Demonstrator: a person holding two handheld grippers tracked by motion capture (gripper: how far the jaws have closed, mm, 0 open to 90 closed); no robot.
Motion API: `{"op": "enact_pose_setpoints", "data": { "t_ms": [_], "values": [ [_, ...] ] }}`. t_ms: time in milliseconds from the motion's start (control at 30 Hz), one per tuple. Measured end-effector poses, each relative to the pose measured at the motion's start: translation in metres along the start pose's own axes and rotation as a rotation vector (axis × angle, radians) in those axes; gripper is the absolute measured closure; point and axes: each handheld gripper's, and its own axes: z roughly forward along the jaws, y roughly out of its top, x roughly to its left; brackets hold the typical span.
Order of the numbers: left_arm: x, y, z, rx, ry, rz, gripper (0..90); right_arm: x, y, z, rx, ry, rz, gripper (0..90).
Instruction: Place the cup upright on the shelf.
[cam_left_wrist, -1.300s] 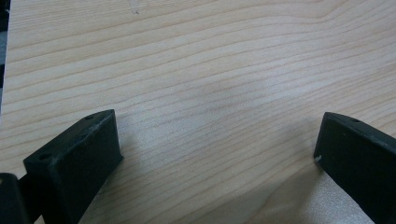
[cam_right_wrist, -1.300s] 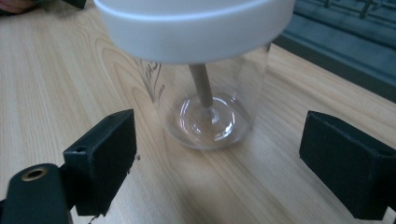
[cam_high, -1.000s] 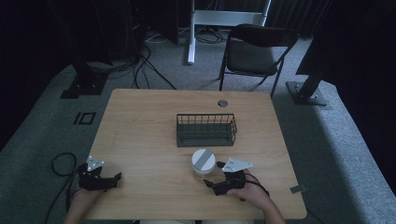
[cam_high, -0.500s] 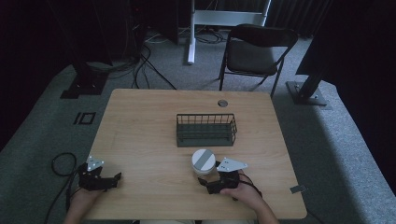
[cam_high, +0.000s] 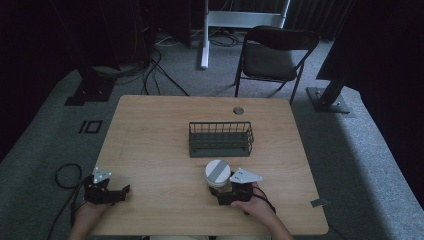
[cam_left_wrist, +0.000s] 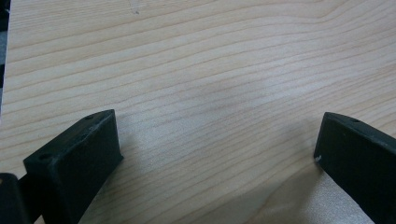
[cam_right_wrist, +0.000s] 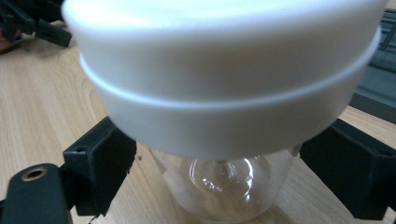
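A clear glass jar (cam_high: 218, 172) with a wide white lid stands on the wooden table (cam_high: 150, 140), just in front of a dark wire basket (cam_high: 221, 137). My right gripper (cam_high: 220, 192) reaches it from the near side. In the right gripper view the jar (cam_right_wrist: 224, 70) sits between the jaws of the right gripper (cam_right_wrist: 217, 154), which flank its glass body below the lid; the left jaw is a small gap away, so the gripper is open. My left gripper (cam_high: 126, 189) rests at the table's near left corner. It is open over bare wood, as the left gripper view shows (cam_left_wrist: 217, 135).
The basket looks empty and stands mid-table. A small round grommet (cam_high: 238, 110) sits near the far edge. A folding chair (cam_high: 272, 55) stands beyond the table, with cables and stand bases on the floor around it.
My right gripper has slid left and forward until its jaws straddle the jar. The jar, the basket and the left gripper have stayed put.
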Motion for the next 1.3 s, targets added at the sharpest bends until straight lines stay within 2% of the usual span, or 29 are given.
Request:
{"op": "enact_pose_setpoints", "data": {
  "t_ms": [200,667,800,1100,1300],
  "values": [
    [0.000,0.000,0.000,0.000,0.000,0.000,0.6,0.004,0.000,0.005,0.009,-0.022,-0.017,10.8],
    [0.000,0.000,0.000,0.000,0.000,0.000,0.6,0.008,0.002,0.011,-0.001,-0.056,-0.020,11.5],
    [0.000,0.000,0.000,0.000,0.000,0.000,0.6,0.009,0.002,0.012,0.011,-0.074,-0.038,17.1],
    [0.000,0.000,0.000,0.000,0.004,-0.004,0.6,0.012,0.001,0.012,0.006,-0.088,-0.077,18.4],
    [0.000,0.000,0.000,0.000,0.004,-0.004,0.6,0.012,0.000,0.011,-0.005,-0.087,-0.062,18.5]
  ]
}}
